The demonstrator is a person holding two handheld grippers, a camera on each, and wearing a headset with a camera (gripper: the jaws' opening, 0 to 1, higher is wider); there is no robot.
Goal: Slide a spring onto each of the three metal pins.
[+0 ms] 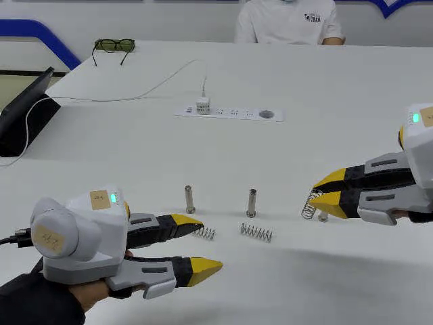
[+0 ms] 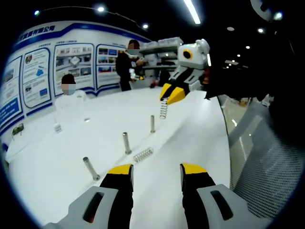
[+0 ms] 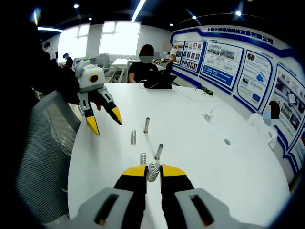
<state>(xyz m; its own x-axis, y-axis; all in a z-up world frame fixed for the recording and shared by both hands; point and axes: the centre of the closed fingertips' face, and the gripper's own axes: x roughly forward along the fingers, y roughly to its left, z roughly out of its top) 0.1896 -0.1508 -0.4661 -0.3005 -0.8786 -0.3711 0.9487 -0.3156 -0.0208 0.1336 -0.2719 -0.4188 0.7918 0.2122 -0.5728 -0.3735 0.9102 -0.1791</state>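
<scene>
My right claw (image 3: 153,171) is clenched on one spring (image 3: 153,171). It grips the coils from both sides near the upper end, so the lower part hangs free. In the head view this spring is at the right of the frame, a little tilted. It is just beside the right pin (image 1: 323,217), which is half hidden under the claw, and it is not yet over that pin.

My left claw (image 1: 203,244) is released, with its jaws spread wide, at the lower left of the head view. A short spring (image 1: 203,233) lies on the table (image 1: 304,135) just beside its upper tip. A longer spring (image 1: 256,232) lies near the centre, in front of the middle pin (image 1: 252,202). The left pin (image 1: 189,198) and the middle pin both stand upright and bare.

I judge that the springs are very light, made of thin smooth wire, soft along their length and easy to bend. With too much squeeze a spring may deform or jump out from the tips. I think the best hold is across the coils near one end, gently, so that the other end stays open for the pin. The pins look stiff, but I cannot tell if they are fixed to the table.
</scene>
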